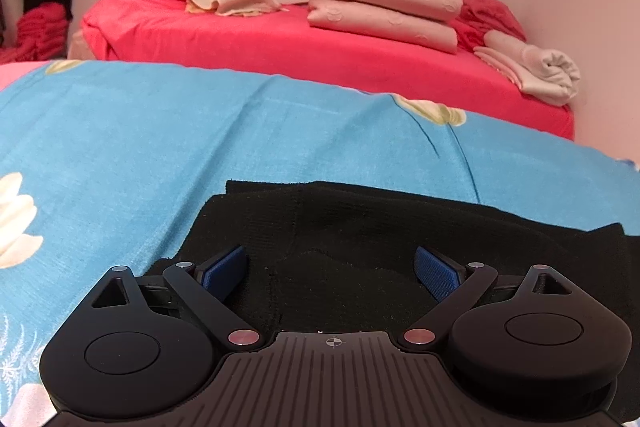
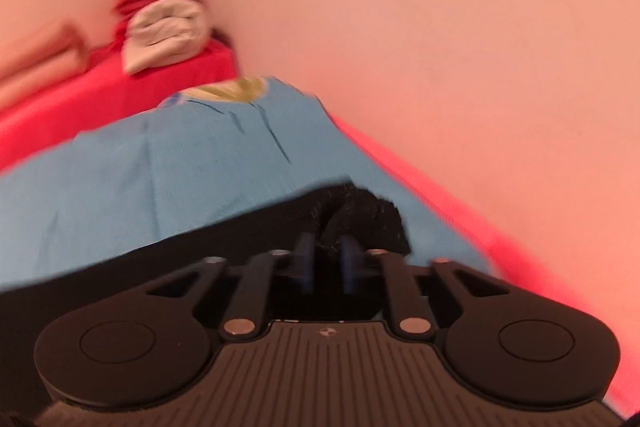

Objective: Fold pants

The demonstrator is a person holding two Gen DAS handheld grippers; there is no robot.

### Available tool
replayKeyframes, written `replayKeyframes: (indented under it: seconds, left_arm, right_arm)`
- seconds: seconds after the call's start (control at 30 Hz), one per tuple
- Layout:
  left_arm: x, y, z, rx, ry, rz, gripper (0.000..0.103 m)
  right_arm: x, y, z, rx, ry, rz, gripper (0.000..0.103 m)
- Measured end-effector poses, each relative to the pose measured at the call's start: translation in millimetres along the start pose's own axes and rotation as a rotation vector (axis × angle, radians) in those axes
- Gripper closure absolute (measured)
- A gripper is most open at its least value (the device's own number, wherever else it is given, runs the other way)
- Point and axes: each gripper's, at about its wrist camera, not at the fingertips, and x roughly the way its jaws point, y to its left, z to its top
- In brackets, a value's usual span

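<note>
The black pants (image 1: 360,227) lie on the blue sheet (image 1: 160,131) of the bed. The left tool (image 1: 336,267) sits over them, spread wide and holding nothing. The right tool (image 2: 326,263) is clenched on a bunched bit of the pants (image 2: 360,215).

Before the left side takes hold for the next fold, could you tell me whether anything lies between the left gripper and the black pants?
Nothing visible does. The left gripper is open right over the black pants, with only that fabric between its blue pads. The right gripper is already shut on a bunched edge of the pants. The blue sheet beside them is bare.
</note>
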Motion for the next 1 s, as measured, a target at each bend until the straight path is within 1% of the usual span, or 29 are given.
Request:
replayKeyframes:
  seconds: [0.03, 0.1, 0.17, 0.2, 0.23, 0.27, 0.3, 0.33, 0.37, 0.4, 0.43, 0.47, 0.5, 0.53, 0.57, 0.6, 0.63, 0.7, 0.73, 0.77, 0.8, 0.83, 0.87, 0.93, 1.0]
  left_arm:
    - [-0.6, 0.3, -0.3, -0.001, -0.002, 0.001, 0.000]
    - [-1.0, 0.7, -0.9, -0.006, -0.006, -0.001, 0.000]
    - [-1.0, -0.2, -1.5, -0.003, -0.009, 0.004, 0.000]
    - [-1.5, -0.9, -2.2, 0.001, -0.011, 0.009, 0.000]
    - [-1.7, -2.1, -2.7, 0.007, -0.013, 0.015, 0.000]
    - [-1.8, -3.2, -2.9, 0.013, -0.014, 0.019, 0.000]
    - [-1.9, -4.2, -3.1, 0.018, -0.013, 0.024, 0.000]
    - [-1.9, -4.7, -3.0, 0.021, -0.013, 0.026, 0.000]
    - [-1.9, -4.8, -3.2, 0.021, -0.013, 0.028, 0.000]
    - [-2.1, -4.8, -3.2, 0.022, -0.014, 0.028, 0.000]
    - [-2.1, -4.7, -3.2, 0.022, -0.014, 0.028, 0.000]
    - [-2.1, -4.7, -3.3, 0.022, -0.014, 0.028, 0.000]
    - [-2.1, -4.7, -3.3, 0.022, -0.015, 0.028, 0.000]
    - [-2.2, -4.7, -3.3, 0.023, -0.014, 0.028, 0.000]
    - [-2.2, -4.6, -3.3, 0.022, -0.015, 0.027, 0.000]
    - [-2.1, -4.5, -3.1, 0.022, -0.014, 0.026, 0.000]
    - [-2.3, -4.2, -3.1, 0.020, -0.015, 0.025, 0.000]
    - [-2.5, -3.9, -2.8, 0.019, -0.015, 0.024, 0.000]
    - [-2.5, -3.9, -2.9, 0.019, -0.016, 0.024, 0.000]
    - [-2.5, -3.9, -2.9, 0.019, -0.016, 0.024, 0.000]
    - [-2.5, -3.9, -2.9, 0.019, -0.016, 0.024, 0.000]
    - [-2.5, -3.9, -2.9, 0.020, -0.016, 0.024, 0.000]
    - [-2.4, -3.9, -2.8, 0.020, -0.016, 0.024, 0.000]
    - [-2.4, -3.8, -2.9, 0.020, -0.016, 0.025, 0.000]
    - [-2.4, -3.8, -3.0, 0.020, -0.016, 0.024, 0.000]
  right_arm:
    - [-7.3, 1.4, 4.5, -0.021, -0.035, 0.002, 0.095]
    - [-30.4, -14.1, 16.1, 0.031, -0.140, 0.047, 0.097]
    - [-41.2, -26.8, 25.6, 0.077, -0.238, 0.032, 0.097]
    - [-35.8, -32.0, 27.2, 0.088, -0.247, 0.026, 0.097]
    - [-20.7, -35.6, 27.6, 0.095, -0.217, 0.008, 0.097]
    - [-1.7, -36.5, 23.8, 0.096, -0.155, -0.018, 0.096]
    - [18.8, -36.9, 18.1, 0.086, -0.074, -0.033, 0.095]
    - [34.0, -37.3, 12.7, 0.079, -0.005, -0.036, 0.096]
    - [38.8, -38.0, 8.2, 0.081, 0.018, -0.078, 0.095]
    - [32.7, -40.1, 5.2, 0.103, -0.009, -0.109, 0.085]
    - [22.0, -45.4, 2.0, 0.147, -0.056, -0.106, 0.075]
    - [10.1, -51.9, -0.4, 0.198, -0.087, -0.083, 0.050]
    - [-0.6, -57.9, -1.8, 0.250, -0.102, -0.056, 0.035]
    - [-13.7, -64.4, -4.9, 0.303, -0.112, -0.030, 0.034]
    - [-24.8, -69.8, -7.9, 0.352, -0.102, -0.002, 0.034]
    - [-33.0, -73.3, -9.3, 0.401, -0.068, 0.038, 0.034]
    - [-39.4, -78.9, -14.0, 0.456, -0.010, 0.101, 0.034]
    - [-38.8, -79.6, -29.7, 0.567, 0.144, 0.280, 0.034]
    - [-33.8, -76.0, -37.6, 0.601, 0.224, 0.356, 0.035]
    - [-28.0, -68.7, -44.7, 0.619, 0.287, 0.406, 0.036]
    - [-22.1, -61.1, -50.2, 0.626, 0.326, 0.432, 0.037]
    - [-15.5, -52.3, -53.3, 0.626, 0.326, 0.445, 0.036]
    - [-13.3, -46.0, -52.1, 0.620, 0.299, 0.453, 0.036]
    - [-1.4, -33.5, -46.4, 0.613, 0.297, 0.447, 0.036]
    - [9.3, -25.8, -42.1, 0.603, 0.231, 0.442, 0.036]
